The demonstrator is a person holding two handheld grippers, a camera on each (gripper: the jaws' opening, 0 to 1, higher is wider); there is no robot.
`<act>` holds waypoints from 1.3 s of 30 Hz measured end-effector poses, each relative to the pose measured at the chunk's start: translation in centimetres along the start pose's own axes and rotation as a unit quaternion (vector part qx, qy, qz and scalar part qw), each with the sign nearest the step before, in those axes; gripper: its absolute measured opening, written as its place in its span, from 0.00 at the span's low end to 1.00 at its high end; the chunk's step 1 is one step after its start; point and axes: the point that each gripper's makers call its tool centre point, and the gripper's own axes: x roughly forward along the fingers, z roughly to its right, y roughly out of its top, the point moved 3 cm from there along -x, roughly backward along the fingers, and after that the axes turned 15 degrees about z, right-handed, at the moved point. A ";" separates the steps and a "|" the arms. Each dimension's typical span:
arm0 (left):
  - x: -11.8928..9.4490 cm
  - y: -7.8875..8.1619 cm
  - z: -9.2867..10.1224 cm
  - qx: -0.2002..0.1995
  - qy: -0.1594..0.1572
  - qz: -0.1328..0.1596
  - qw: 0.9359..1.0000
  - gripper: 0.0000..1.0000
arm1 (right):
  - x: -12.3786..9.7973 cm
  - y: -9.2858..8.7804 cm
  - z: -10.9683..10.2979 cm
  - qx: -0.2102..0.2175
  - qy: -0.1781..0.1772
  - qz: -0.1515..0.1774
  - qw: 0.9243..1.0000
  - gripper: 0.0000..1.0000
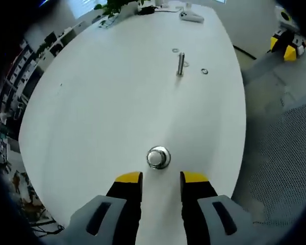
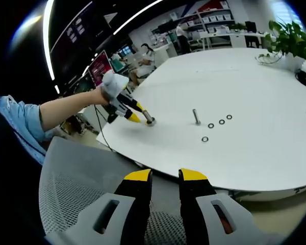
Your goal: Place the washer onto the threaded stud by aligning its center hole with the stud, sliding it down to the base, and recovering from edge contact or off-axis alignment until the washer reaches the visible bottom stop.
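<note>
The threaded stud stands upright on the white table. Several loose washers lie flat around it, one to its side and one beyond it; in the right gripper view a washer lies nearest me, with others in a short row. My left gripper is open just short of a round shiny metal piece. A hand holds that left gripper at the table's edge. My right gripper is open and empty, off the table.
A grey mesh chair sits below the table edge under the right gripper. A white controller and a potted plant stand at the far end. Office desks and screens fill the background.
</note>
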 end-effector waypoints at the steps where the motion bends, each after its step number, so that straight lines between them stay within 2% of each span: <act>1: -0.4 -0.2 0.1 -0.001 0.002 0.001 1.000 0.31 | 0.0 0.0 0.0 0.000 0.000 0.000 1.000 0.23; 6: -2.6 -0.7 0.9 -0.011 0.015 0.014 1.000 0.34 | 0.0 0.2 0.0 0.003 -0.003 0.009 1.000 0.24; 9: -3.6 -1.2 1.9 -0.032 0.018 0.021 0.999 0.40 | 0.0 0.2 0.0 0.003 -0.002 0.011 1.000 0.24; 12: -4.8 -1.3 3.2 -0.039 0.022 0.037 0.998 0.41 | 0.0 0.1 -0.1 0.002 0.002 0.010 1.000 0.24; 14: -5.5 -1.0 3.9 -0.053 0.029 0.050 0.997 0.44 | -0.1 0.2 -0.1 0.002 0.004 0.011 1.000 0.24; 18: -7.4 0.7 5.8 -0.076 0.049 0.101 0.991 0.47 | -0.1 0.0 -0.4 -0.001 0.011 0.006 1.000 0.24; 21: -9.1 1.9 7.1 -0.106 0.080 0.135 0.982 0.48 | 0.0 -0.4 -0.6 -0.015 0.021 -0.018 1.000 0.24; 23: -10.0 2.4 8.0 -0.104 0.097 0.145 0.979 0.48 | 0.0 -0.5 -0.6 -0.017 0.019 -0.019 0.999 0.24; 24: -10.6 2.7 8.5 -0.113 0.115 0.157 0.974 0.48 | 0.0 -0.5 -0.5 -0.016 0.019 -0.019 1.000 0.24; 26: -11.3 3.3 9.4 -0.129 0.129 0.182 0.966 0.48 | 0.0 -0.5 -0.6 -0.019 0.021 -0.020 0.999 0.24; 28: -11.8 3.8 9.9 -0.125 0.143 0.206 0.960 0.51 | -0.1 -0.5 -0.6 -0.024 0.023 -0.022 0.999 0.24; 30: -12.2 3.7 10.7 -0.159 0.160 0.210 0.951 0.55 | -0.1 -0.6 -0.9 -0.043 0.035 -0.028 0.998 0.24; 32: -12.3 3.8 11.3 -0.175 0.174 0.218 0.944 0.59 | 0.0 -0.6 -1.0 -0.046 0.038 -0.034 0.998 0.24; 36: -11.7 3.4 12.2 -0.190 0.199 0.215 0.937 0.67 | 0.0 -0.6 -1.3 -0.068 0.052 -0.033 0.996 0.23; 38: -11.4 3.0 12.6 -0.200 0.210 0.215 0.933 0.67 | 0.0 -0.3 -1.6 -0.080 0.067 -0.022 0.994 0.22; 39: -11.2 2.7 12.8 -0.209 0.216 0.212 0.930 0.67 | 0.0 -0.5 -1.7 -0.082 0.072 -0.029 0.994 0.22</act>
